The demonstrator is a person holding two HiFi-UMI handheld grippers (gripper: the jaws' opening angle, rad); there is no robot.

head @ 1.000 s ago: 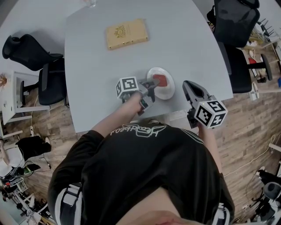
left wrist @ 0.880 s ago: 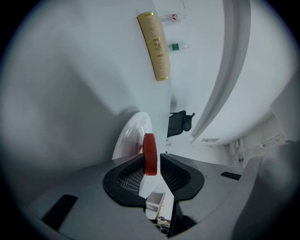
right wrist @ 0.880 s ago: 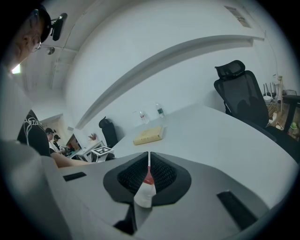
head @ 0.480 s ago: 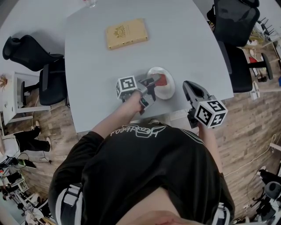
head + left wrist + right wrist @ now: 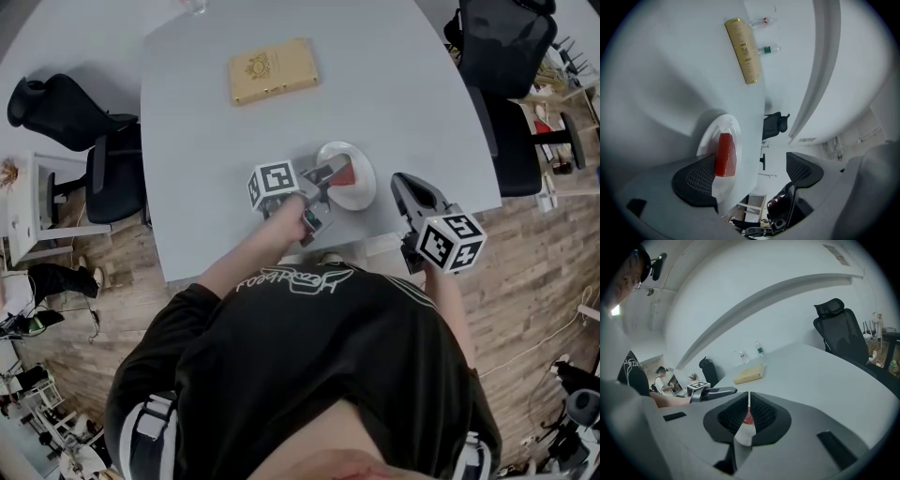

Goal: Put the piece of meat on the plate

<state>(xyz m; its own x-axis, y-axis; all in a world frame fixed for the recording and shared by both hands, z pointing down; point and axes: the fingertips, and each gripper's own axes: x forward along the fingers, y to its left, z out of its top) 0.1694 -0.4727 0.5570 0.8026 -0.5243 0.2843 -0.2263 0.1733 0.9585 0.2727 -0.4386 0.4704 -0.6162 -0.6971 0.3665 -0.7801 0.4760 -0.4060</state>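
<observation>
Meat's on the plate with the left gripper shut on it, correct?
No. The meat lies on the plate, but the left gripper has its jaws apart, just been opening, the meat between them unclamped, as the left gripper view shows.

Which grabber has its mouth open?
The left gripper: its jaws have just been opening and stand apart, with the meat lying free between them on the plate. The right gripper has its jaws shut together.

- The left gripper (image 5: 328,178) reaches forward on a stretched arm. Its jaws have just been opening and are wide apart, with the piece of meat (image 5: 725,154) between them, not squeezed.
- The right gripper (image 5: 405,190) is held off to the side, its jaws pressed together.
</observation>
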